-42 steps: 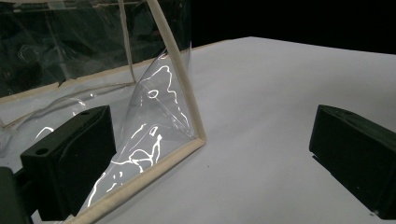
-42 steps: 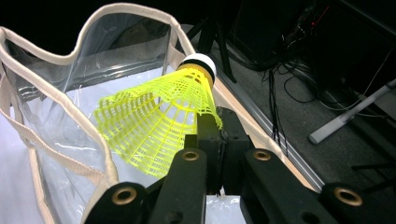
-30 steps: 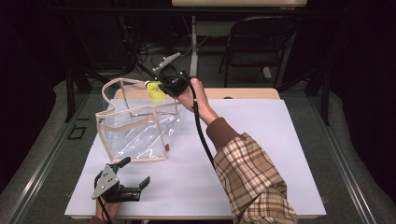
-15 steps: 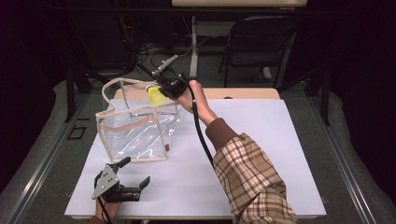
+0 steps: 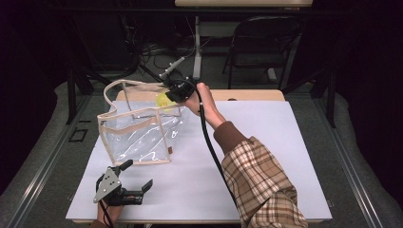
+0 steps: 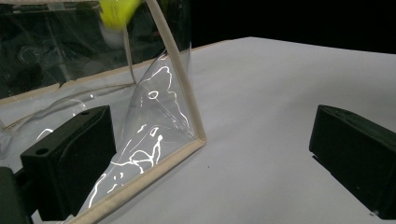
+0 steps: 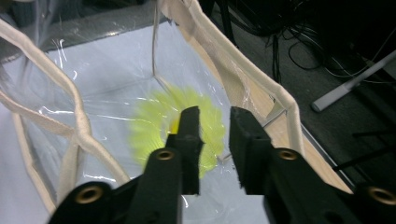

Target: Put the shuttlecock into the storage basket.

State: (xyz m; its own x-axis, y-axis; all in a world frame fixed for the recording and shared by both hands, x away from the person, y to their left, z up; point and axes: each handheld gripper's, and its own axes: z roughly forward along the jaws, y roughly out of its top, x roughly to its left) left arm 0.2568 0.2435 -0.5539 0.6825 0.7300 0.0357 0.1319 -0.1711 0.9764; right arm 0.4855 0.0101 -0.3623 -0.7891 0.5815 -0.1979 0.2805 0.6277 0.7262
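A clear plastic tote bag (image 5: 138, 137) with beige trim stands open on the white table (image 5: 285, 156), at its left half. My right gripper (image 5: 169, 95) hangs over the bag's far right corner and points down into the mouth. Its jaws stand a little apart with nothing between them (image 7: 212, 114). A yellow shuttlecock (image 5: 163, 100) sits just below them inside the bag, blurred (image 7: 154, 126). My left gripper (image 5: 138, 175) rests on the table's front left, open and empty (image 6: 210, 149), facing the bag's near corner (image 6: 180, 93). The shuttlecock (image 6: 116, 11) shows through the bag wall.
A wooden desk edge (image 5: 247, 95) lies behind the table. A black chair (image 5: 266, 42) and floor cables (image 5: 157, 52) are farther back. The bag's looped handle (image 5: 111, 90) rises at its far left. The person's plaid sleeve (image 5: 261, 185) crosses the table's right middle.
The yellow shuttlecock sits slightly lower and deeper in the bag's mouth than before. The right hand has barely shifted. The left gripper has not moved.
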